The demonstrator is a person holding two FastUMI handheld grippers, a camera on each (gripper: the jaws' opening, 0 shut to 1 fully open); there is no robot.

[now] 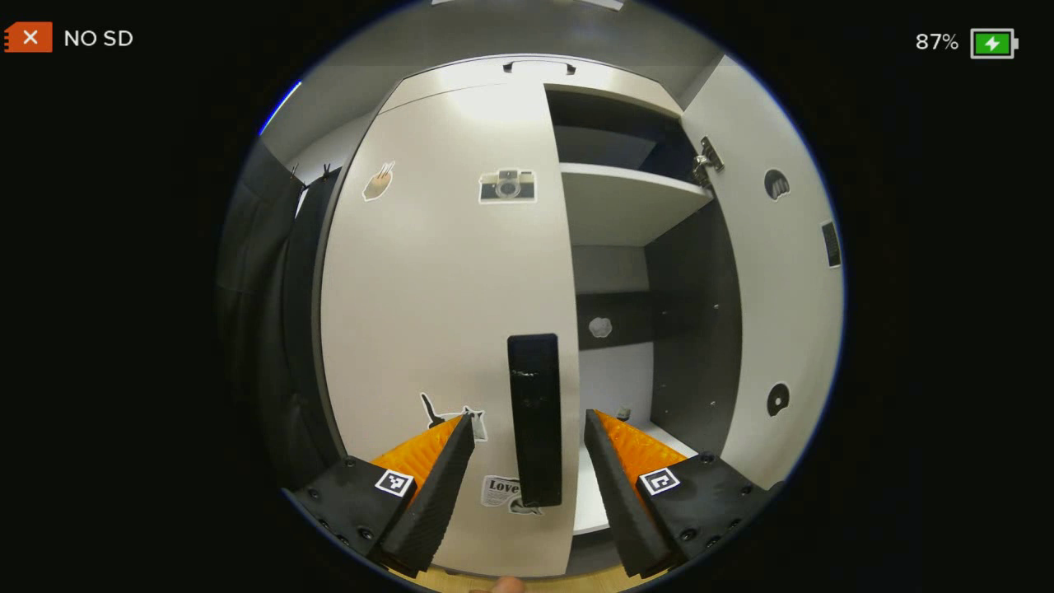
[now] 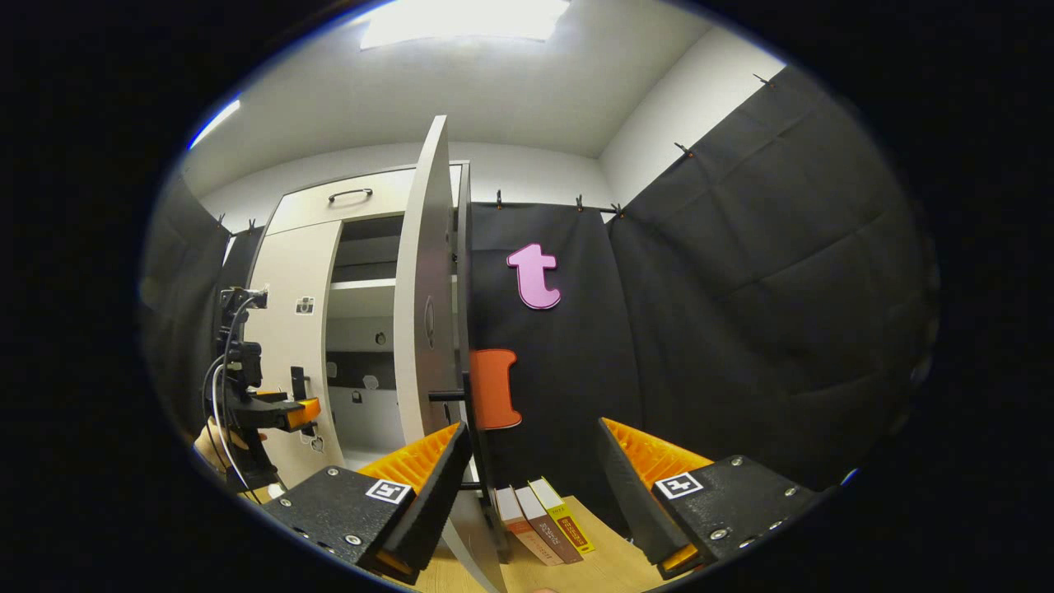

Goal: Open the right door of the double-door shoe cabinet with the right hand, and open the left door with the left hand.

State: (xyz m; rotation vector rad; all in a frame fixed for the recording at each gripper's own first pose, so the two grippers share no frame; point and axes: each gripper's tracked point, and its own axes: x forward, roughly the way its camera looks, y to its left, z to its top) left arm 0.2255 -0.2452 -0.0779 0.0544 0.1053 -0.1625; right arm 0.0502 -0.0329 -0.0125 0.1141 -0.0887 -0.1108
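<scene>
Left gripper view looks straight at the shoe cabinet (image 1: 539, 70). The left door (image 1: 436, 288) is closed, white, with a few stickers on it, a little camera sticker (image 1: 507, 186) up top. Its black vertical handle (image 1: 535, 420) sits right between the two fingers of the left gripper (image 1: 529, 428). The jaws are spread wide, with a gap on both sides of the handle, so nothing is gripped. The right door (image 1: 782, 280) is swung open, and you can see a white shelf (image 1: 626, 202) inside, a dark back panel and a hinge (image 1: 706, 161) near the top of that door.

In the right gripper view, the right door (image 2: 424, 305) shows edge-on, standing open toward the camera. The right gripper (image 2: 533, 441) has its jaws wide open too, holding nothing. Its left finger is just beside the door edge, though I can't tell if it touches. Some books (image 2: 539, 519) lie on the wooden floor (image 2: 609, 568) by the foot of that door. Off to the left, farther away, the left gripper (image 2: 280, 410) is up at the closed left door (image 2: 292, 338) next to its handle (image 2: 298, 383), with a bit of the person's hand (image 2: 212, 445) under it. Black cloth (image 2: 741, 313) hangs along the wall on the right.
</scene>
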